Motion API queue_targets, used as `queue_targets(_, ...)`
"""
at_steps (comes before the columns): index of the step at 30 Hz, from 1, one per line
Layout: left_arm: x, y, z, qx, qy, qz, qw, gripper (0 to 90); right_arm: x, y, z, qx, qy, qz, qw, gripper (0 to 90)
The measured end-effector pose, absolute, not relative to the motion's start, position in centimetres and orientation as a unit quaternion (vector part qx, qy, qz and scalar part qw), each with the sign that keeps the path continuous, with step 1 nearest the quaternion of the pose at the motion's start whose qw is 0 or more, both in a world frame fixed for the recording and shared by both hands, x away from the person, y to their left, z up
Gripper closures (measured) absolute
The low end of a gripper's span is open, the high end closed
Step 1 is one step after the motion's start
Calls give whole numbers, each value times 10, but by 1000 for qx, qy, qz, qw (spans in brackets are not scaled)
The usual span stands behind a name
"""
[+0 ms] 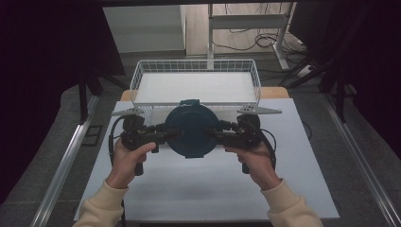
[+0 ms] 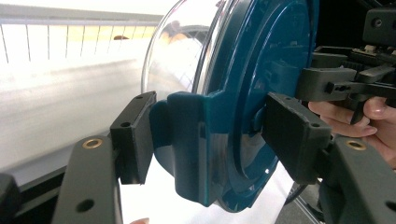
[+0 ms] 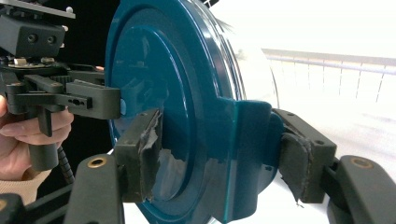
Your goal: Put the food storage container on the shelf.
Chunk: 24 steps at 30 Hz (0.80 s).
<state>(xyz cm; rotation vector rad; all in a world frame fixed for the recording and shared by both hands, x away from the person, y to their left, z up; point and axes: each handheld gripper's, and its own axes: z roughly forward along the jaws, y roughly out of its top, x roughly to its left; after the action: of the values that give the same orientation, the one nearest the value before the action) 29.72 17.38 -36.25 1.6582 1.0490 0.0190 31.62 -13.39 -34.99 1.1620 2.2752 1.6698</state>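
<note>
A round container [image 1: 191, 130] with a teal lid and a clear bowl hangs above the white table, held from both sides. My left gripper [image 1: 172, 134] clamps its left edge. In the left gripper view my left gripper [image 2: 212, 135] has one pad on a teal latch tab [image 2: 187, 140] and the other on the lid face [image 2: 275, 56]. My right gripper [image 1: 213, 132] is shut on the opposite latch. In the right gripper view my right gripper [image 3: 219, 149] pinches the tab [image 3: 247, 140] with worn pads, and the lid [image 3: 154, 70] stands on edge.
A white wire basket [image 1: 137, 78] stands at the far edge of the white tabletop [image 1: 208, 184], just behind the container. Metal rails [image 1: 66, 161] run along both sides of the table. Cables and a desk frame lie on the floor beyond.
</note>
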Motion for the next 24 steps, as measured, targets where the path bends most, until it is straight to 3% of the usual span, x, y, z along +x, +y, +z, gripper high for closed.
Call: queue_targets(24,335,179,-335,692,443,-6,570,366,352,-130,-309,368,757,537,56,371)
